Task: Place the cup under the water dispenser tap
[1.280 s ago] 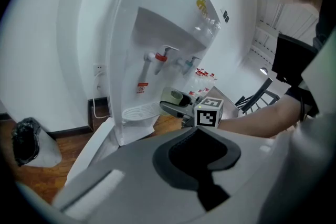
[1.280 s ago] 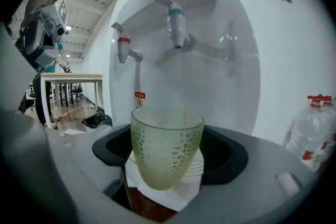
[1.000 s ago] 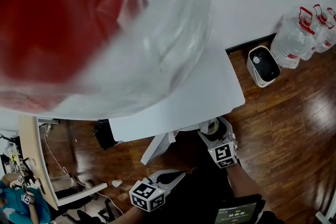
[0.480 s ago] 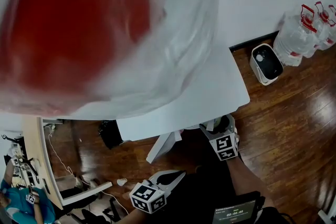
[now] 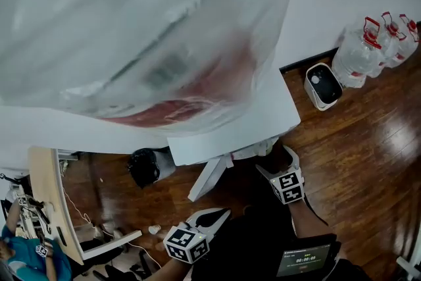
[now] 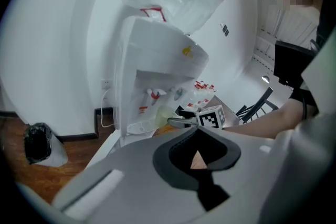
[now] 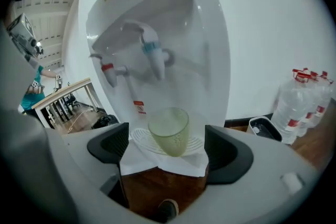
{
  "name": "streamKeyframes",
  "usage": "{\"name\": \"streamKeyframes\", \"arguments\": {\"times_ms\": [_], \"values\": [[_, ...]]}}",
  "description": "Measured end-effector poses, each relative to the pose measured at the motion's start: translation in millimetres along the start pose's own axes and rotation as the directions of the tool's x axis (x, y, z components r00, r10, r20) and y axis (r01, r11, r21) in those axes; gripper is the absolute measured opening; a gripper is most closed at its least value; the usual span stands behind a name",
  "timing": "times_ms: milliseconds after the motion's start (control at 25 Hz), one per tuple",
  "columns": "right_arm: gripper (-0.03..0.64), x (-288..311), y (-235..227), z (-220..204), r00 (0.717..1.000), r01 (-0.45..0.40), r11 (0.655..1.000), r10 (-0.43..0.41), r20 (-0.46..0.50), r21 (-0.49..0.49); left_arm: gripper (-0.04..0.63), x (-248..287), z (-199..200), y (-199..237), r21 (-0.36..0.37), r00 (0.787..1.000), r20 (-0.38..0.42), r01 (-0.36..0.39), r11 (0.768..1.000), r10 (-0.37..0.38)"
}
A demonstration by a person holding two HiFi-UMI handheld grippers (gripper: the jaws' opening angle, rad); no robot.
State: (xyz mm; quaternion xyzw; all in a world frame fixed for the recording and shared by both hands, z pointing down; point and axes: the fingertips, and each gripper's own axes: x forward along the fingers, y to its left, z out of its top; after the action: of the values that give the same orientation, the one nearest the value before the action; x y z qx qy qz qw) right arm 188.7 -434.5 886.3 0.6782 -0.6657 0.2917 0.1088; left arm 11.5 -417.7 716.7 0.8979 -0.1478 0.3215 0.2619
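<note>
Overhead cup point(image 7: 169, 131) unseen, on tray point(image 7: 140, 140) in right gripper view; right claw point(image 7: 167, 150) wide, left claw point(image 6: 197, 158) closed.

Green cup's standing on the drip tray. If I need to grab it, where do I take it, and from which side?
Take the green cup across its upper wall, just below the rim, coming in level from the front. It stands upright and tapers downward, so the wider top should seat the jaws best. The taps overhang it, and the dispenser blocks the back.

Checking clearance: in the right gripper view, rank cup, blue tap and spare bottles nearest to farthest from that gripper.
1. Cup, centre, on the drip tray.
2. Blue tap, above the cup.
3. Spare bottles, far right.
</note>
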Motion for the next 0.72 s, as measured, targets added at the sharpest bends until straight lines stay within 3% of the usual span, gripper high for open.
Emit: {"name": "streamKeyframes", "arguments": {"times_ms": [120, 280, 520, 640, 720], "values": [[0.445, -49, 21, 23, 1.0, 0.002, 1.0, -0.002, 0.0, 0.012, 0.003, -28, 22, -23, 0.063, 0.999, 0.043, 0.019, 0.998, -0.021], [0.442, -111, 61, 63, 1.0, -0.004, 1.0, 0.004, 0.014, -0.002, 0.002, -73, 51, -45, 0.038, 0.985, 0.151, 0.081, 0.996, -0.085], [0.441, -171, 97, 120, 0.999, -0.046, 0.996, 0.047, 0.008, -0.073, 0.003, -128, 114, -79, 0.107, 0.912, 0.385, 0.109, 0.988, -0.143], [0.43, -204, 119, 149, 0.998, -0.05, 0.988, 0.055, 0.034, -0.143, 0.102, -158, 132, -98, 0.113, 0.87, 0.457, 0.15, 0.982, -0.186], [0.412, -220, 132, 162, 0.997, -0.056, 0.98, 0.065, 0.04, -0.193, 0.118, -176, 136, -103, 0.127, 0.852, 0.486, 0.152, 0.98, -0.195]]}}
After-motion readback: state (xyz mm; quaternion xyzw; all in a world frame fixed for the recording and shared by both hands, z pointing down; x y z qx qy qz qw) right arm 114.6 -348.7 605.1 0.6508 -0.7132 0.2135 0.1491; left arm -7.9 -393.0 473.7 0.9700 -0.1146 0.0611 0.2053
